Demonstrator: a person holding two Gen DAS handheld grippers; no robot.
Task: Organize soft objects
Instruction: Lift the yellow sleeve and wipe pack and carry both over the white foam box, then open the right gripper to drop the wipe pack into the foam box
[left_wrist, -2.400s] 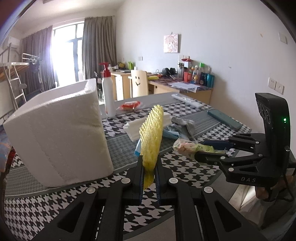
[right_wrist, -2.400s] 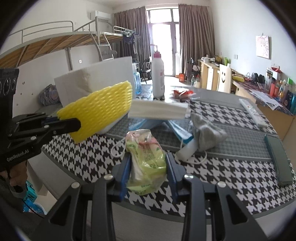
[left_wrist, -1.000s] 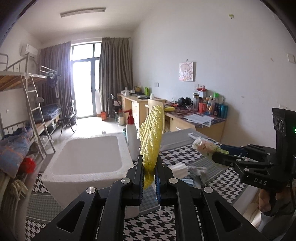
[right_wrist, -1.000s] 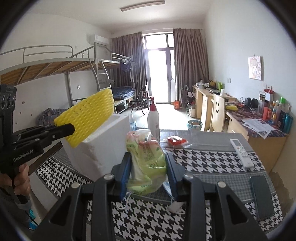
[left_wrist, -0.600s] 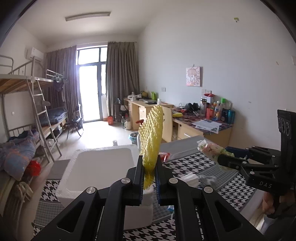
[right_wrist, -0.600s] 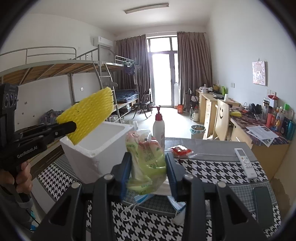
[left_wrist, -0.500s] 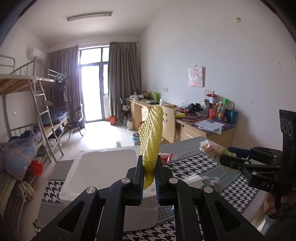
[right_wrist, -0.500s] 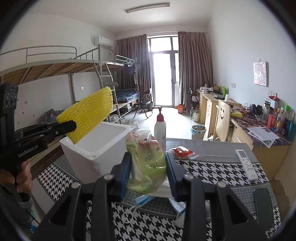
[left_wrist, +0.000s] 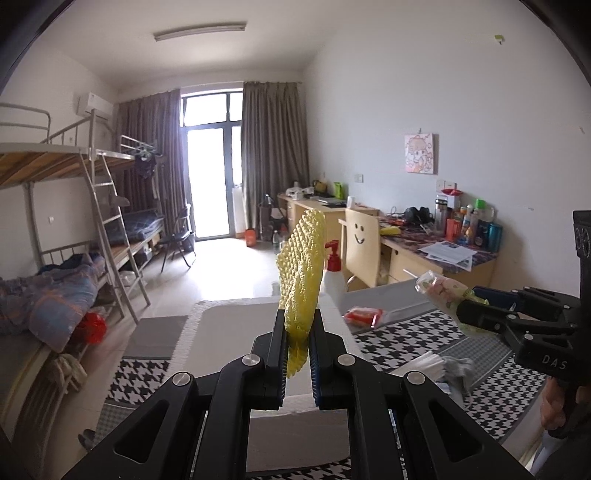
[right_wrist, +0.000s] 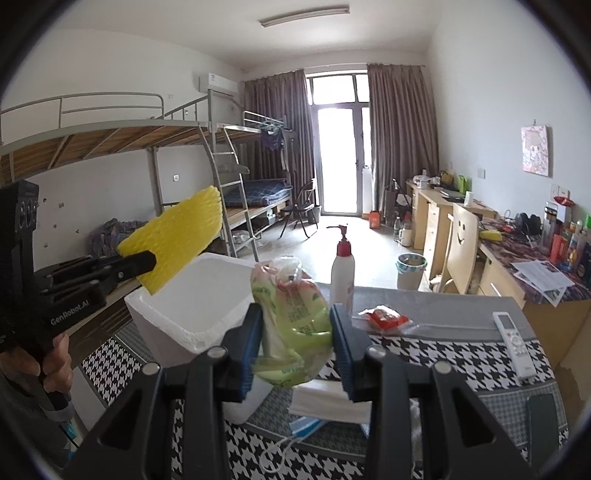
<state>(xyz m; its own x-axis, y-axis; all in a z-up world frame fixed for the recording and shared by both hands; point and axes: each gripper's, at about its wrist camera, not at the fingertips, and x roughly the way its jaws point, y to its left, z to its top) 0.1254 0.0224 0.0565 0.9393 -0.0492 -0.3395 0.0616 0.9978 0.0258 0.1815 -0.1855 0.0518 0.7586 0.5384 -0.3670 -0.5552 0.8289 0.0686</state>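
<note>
I am looking across a table (right_wrist: 461, 349) covered in a black-and-white houndstooth cloth, in a dormitory room with a bunk bed (right_wrist: 110, 140) at about nine o'clock and a wooden desk (right_wrist: 517, 280) at about three o'clock.

The largest thing on the table is a white foam box (right_wrist: 192, 314), open at the top, standing at about nine o'clock from the middle of the right wrist view. In the left wrist view the same box (left_wrist: 236, 332) lies straight ahead at twelve o'clock, below the fingers.

My left gripper (left_wrist: 298, 343) has its jaws pressed nearly together, pinching the lower end of a yellow foam net sleeve (left_wrist: 301, 273), which stands upright above the box. In the right wrist view the sleeve (right_wrist: 177, 236) hangs over the box's near left rim.

My right gripper (right_wrist: 297, 332) has its jaws partly spread and clamped on a green plastic bag (right_wrist: 291, 314) with soft contents, held in the air just right of the box.

Behind the bag, at one o'clock, a white pump bottle (right_wrist: 341, 273) with a red top stands upright. Just right of it lies a small red packet (right_wrist: 384, 318). At three o'clock a white remote control (right_wrist: 513, 343) lies flat, and at four o'clock a dark phone (right_wrist: 543, 424). Under the right gripper, at six o'clock, lie a folded white cloth (right_wrist: 328, 404) and a blue face mask (right_wrist: 306, 430).
</note>
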